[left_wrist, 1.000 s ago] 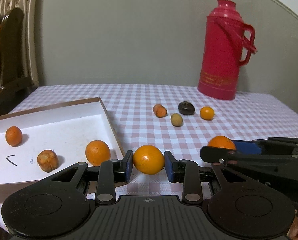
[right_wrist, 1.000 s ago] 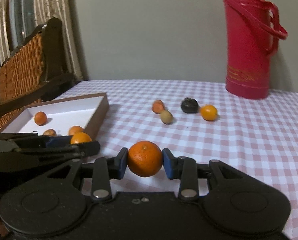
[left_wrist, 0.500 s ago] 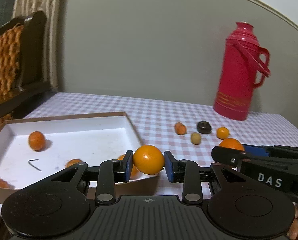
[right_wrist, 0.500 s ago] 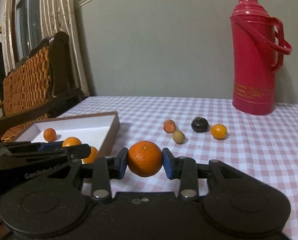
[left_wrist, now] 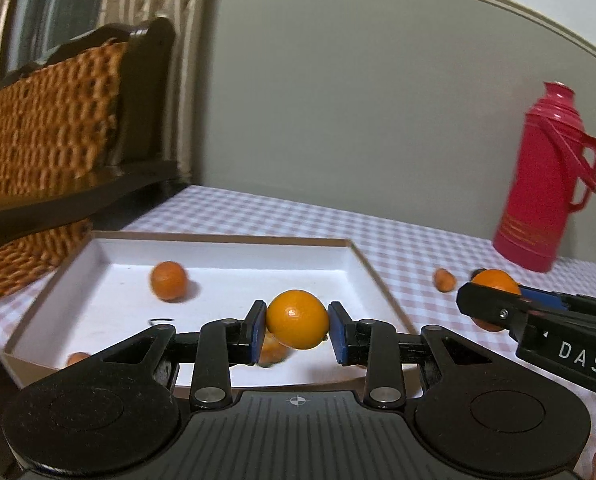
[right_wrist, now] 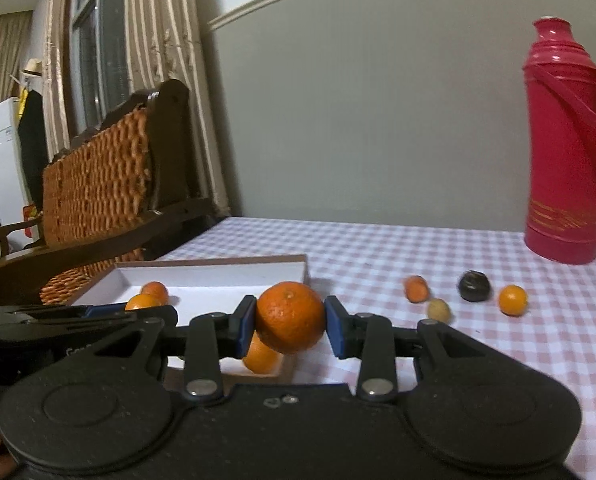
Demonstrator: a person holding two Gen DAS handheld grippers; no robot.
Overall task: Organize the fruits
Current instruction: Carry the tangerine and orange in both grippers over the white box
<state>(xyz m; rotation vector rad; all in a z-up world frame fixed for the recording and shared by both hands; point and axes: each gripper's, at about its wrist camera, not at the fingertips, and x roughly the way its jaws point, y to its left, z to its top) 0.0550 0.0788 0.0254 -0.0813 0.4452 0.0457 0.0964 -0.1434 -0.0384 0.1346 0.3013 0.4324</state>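
**A:** What are your two grippers holding right now?

**B:** Nearest you, your left gripper (left_wrist: 297, 331) pinches a smooth orange (left_wrist: 297, 319) between its blue pads (left_wrist: 258, 330), both pads pressed flat on the fruit's sides. It hangs over the near part of the white box (left_wrist: 226, 240). Your right gripper (right_wrist: 290, 331) is clamped the same way on a rougher, darker tangerine (right_wrist: 291, 317), above the box's near right corner.

**A:** And each gripper as the other camera sees it?

**B:** From the left wrist, the right gripper comes in from the right edge, just beside the box's right wall, with the tangerine showing at its tip. From the right wrist, the left gripper lies low on the left with its orange above the box floor.

**A:** What is already in the box?

**B:** A small orange fruit (left_wrist: 168, 281) sits towards the back, and two more blurred ones lie near the front, partly hidden behind your left fingers.

**A:** Farther out?

**B:** On the checked tablecloth (right_wrist: 378, 248), well apart from the box, lie a small reddish fruit (right_wrist: 416, 289), a yellowish one (right_wrist: 438, 309), a dark one (right_wrist: 474, 286) and a small orange one (right_wrist: 512, 300). Behind them stands a red thermos (right_wrist: 566, 140), and a wicker chair (right_wrist: 98, 184) is at the left.
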